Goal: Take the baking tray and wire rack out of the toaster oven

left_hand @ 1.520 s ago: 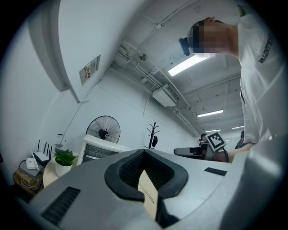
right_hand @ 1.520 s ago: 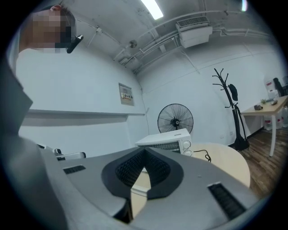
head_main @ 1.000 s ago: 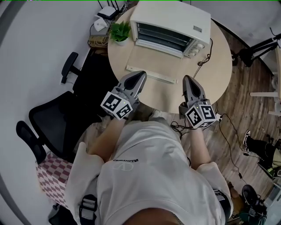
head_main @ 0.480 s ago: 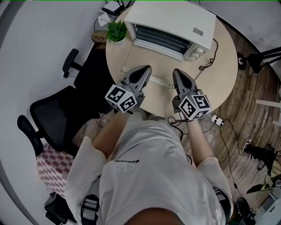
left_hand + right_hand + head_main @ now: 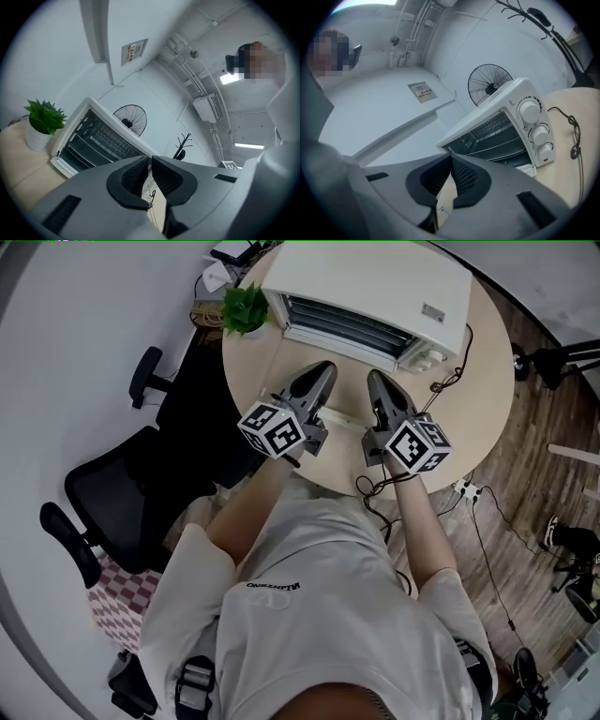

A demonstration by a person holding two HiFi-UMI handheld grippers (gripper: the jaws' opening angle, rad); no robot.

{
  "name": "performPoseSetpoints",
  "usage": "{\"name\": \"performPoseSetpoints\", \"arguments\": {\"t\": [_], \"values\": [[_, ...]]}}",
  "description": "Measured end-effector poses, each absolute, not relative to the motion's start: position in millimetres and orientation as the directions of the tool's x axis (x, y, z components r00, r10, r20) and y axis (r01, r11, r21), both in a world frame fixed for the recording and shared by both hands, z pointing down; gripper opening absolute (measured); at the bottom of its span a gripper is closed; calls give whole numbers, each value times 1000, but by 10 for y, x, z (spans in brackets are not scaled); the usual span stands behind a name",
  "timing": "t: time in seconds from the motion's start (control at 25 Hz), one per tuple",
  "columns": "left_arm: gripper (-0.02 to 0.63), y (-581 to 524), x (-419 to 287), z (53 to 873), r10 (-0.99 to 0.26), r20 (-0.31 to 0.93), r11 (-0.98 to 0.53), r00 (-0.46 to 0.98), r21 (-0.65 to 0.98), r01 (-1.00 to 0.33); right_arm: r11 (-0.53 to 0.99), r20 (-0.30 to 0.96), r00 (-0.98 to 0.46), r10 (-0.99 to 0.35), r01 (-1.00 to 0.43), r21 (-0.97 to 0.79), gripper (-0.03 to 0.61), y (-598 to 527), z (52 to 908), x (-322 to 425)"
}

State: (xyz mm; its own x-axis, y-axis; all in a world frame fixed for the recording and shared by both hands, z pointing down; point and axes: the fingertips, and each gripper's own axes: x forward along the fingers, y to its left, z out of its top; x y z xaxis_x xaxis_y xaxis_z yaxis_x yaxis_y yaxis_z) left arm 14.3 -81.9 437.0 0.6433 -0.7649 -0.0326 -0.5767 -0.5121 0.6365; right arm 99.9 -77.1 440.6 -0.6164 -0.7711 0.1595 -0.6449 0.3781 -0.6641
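Zero contact: left gripper (image 5: 324, 367) and right gripper (image 5: 374, 378) hover over the table (image 5: 469, 381), both aimed at the toaster oven (image 5: 366, 287). Left jaws have just been opening, slim gap, nothing between them. Right jaws are together, empty. Wire rack (image 5: 495, 146) sits inside the oven; baking tray isn't distinguishable there.

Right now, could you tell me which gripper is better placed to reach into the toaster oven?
Probably the left gripper: both tips sit close before the open toaster oven, but the left's jaws have just been opening, with nothing between them, while the right gripper is shut.
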Motion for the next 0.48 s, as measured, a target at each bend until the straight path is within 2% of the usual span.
{"name": "performPoseSetpoints", "arguments": {"t": [0.2, 0.28, 0.48], "values": [[46, -1161, 111, 4615, -763, -45, -475, 645, 715, -512, 300, 173, -576, -799, -632, -714, -3, -1081, 4619, 926], [46, -1307, 78, 4740, -768, -51, -446, 639, 759, -475, 265, 176, -560, -810, -616, -741, 55, -1207, 4732, 905], [46, -1678, 63, 5031, -769, -76, -397, 635, 835, -380, 180, 187, -499, -846, -598, -781, 55, -1556, 4975, 876]]}}
